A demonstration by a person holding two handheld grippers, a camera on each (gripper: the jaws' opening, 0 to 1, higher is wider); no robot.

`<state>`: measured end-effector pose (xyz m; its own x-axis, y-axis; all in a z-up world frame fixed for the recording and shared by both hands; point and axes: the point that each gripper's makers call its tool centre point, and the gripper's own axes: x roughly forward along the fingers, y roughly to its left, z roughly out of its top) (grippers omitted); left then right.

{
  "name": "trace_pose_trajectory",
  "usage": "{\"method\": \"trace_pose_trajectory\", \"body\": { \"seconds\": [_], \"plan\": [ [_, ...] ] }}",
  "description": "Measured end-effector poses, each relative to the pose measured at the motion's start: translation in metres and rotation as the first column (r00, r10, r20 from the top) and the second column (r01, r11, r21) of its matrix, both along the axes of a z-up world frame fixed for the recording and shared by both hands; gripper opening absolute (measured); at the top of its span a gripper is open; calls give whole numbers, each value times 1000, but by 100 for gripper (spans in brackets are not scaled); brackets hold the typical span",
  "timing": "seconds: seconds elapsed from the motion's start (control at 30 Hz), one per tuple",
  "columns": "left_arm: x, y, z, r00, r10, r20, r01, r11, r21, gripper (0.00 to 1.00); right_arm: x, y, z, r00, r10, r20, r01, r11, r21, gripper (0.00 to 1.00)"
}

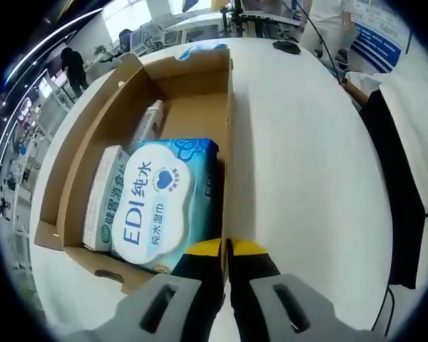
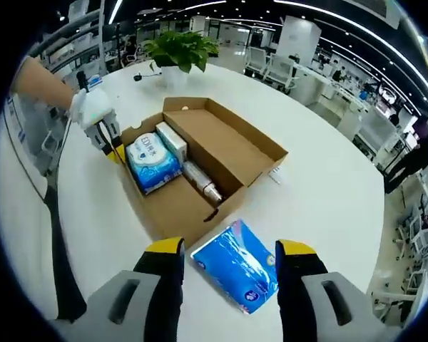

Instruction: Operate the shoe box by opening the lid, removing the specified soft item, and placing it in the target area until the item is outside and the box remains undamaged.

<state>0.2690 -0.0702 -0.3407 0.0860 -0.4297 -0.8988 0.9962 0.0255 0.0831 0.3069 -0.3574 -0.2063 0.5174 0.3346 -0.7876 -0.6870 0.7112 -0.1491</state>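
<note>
- Right gripper view: the open brown cardboard shoe box (image 2: pixel 200 160) sits on the round white tabletop (image 2: pixel 328 192), lid flaps folded out, and a soft blue plastic pack (image 2: pixel 235 267) already lies outside it, on the tabletop just beside the box's near corner.
- The right claw (image 2: pixel 230 256) hangs released above that pack, its yellow-tipped jaws spread to either side of it and, as far as I can tell, not touching it.
- Left gripper view: the left claw (image 1: pixel 226 249) is clenched on the thin cardboard side wall (image 1: pixel 228 142), one jaw inside and one outside, steadying the box.
- Inside lie a pale blue pack of wet wipes (image 1: pixel 160 206), a slim white and green carton (image 1: pixel 103 196) beside it, and a small grey bottle (image 1: pixel 148 122) beyond them.
- Judgement: the removal looks done; to finish well, keep the wall grip light so the cardboard does not crease, and lift the right claw straight up, clear of the pack.
</note>
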Motion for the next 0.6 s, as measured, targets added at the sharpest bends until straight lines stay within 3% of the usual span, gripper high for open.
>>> {"method": "trace_pose_trajectory", "body": {
  "seconds": [0.23, 0.37, 0.4, 0.53, 0.6],
  "plan": [
    [0, -1, 1, 1000, -5, 0, 5, 1000, 0, 1, 8, 0, 15, 995, 20, 93, -14, 998, -63, 49],
    [0, -1, 0, 1000, -8, 0, 8, 1000, 0, 1, 11, 11, 20, 993, 45, 111, -37, 997, -68, 46],
    [0, -1, 0, 1000, -8, -1, 8, 1000, 0, 1, 11, 17, 19, 990, 93, 108, -83, 992, -93, 46],
    [1, -1, 0, 1000, -6, 0, 6, 1000, -1, 1, 13, 25, 24, 992, 92, 80, -87, 994, -65, 44],
    [0, -1, 1, 1000, -11, 0, 11, 1000, -1, 1, 19, 30, 30, 992, 83, 99, -79, 996, -44, 44]
  ]
}}
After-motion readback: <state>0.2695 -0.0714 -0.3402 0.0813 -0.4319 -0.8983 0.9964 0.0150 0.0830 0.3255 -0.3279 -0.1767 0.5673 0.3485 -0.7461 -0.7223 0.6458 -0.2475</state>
